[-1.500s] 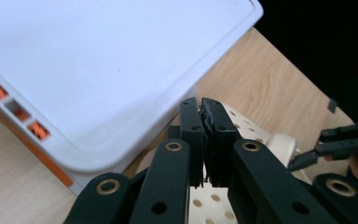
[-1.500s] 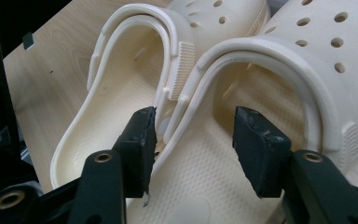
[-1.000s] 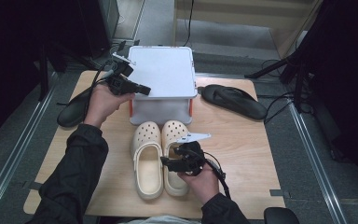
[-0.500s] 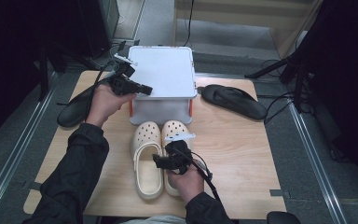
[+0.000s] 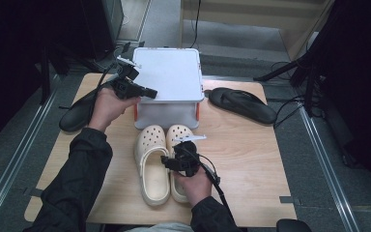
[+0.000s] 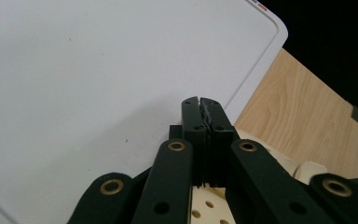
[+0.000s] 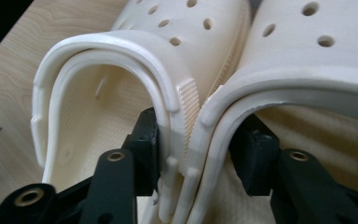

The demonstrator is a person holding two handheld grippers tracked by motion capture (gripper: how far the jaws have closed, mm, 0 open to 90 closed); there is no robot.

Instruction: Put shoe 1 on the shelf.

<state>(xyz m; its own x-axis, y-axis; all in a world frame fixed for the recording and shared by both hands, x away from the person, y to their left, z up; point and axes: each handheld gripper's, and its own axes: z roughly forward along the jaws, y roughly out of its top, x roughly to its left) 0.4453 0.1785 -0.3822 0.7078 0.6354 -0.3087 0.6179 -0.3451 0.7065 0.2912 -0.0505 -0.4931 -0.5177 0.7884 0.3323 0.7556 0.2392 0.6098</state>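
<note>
Two cream clogs lie side by side on the wooden table, the left clog (image 5: 152, 164) (image 7: 98, 116) touching the right clog (image 5: 178, 137) (image 7: 307, 60). My right gripper (image 5: 173, 159) (image 7: 198, 135) has one jaw inside each clog. Its jaws have just been closing, and the pads press the two adjoining inner walls together. My left gripper (image 5: 150, 93) (image 6: 200, 105) is shut with nothing in it, its tips over the near left part of the white box lid (image 5: 166, 72) (image 6: 74, 70).
The white box with orange side clasps stands behind the clogs. One black flip-flop (image 5: 75, 116) lies at the table's left edge, another (image 5: 244, 104) to the right of the box. Bare wood (image 5: 251, 159) stretches to the right of the clogs.
My right gripper has moved left and down into the clogs, and its jaws have narrowed onto their inner walls. The left hand has stayed put.
</note>
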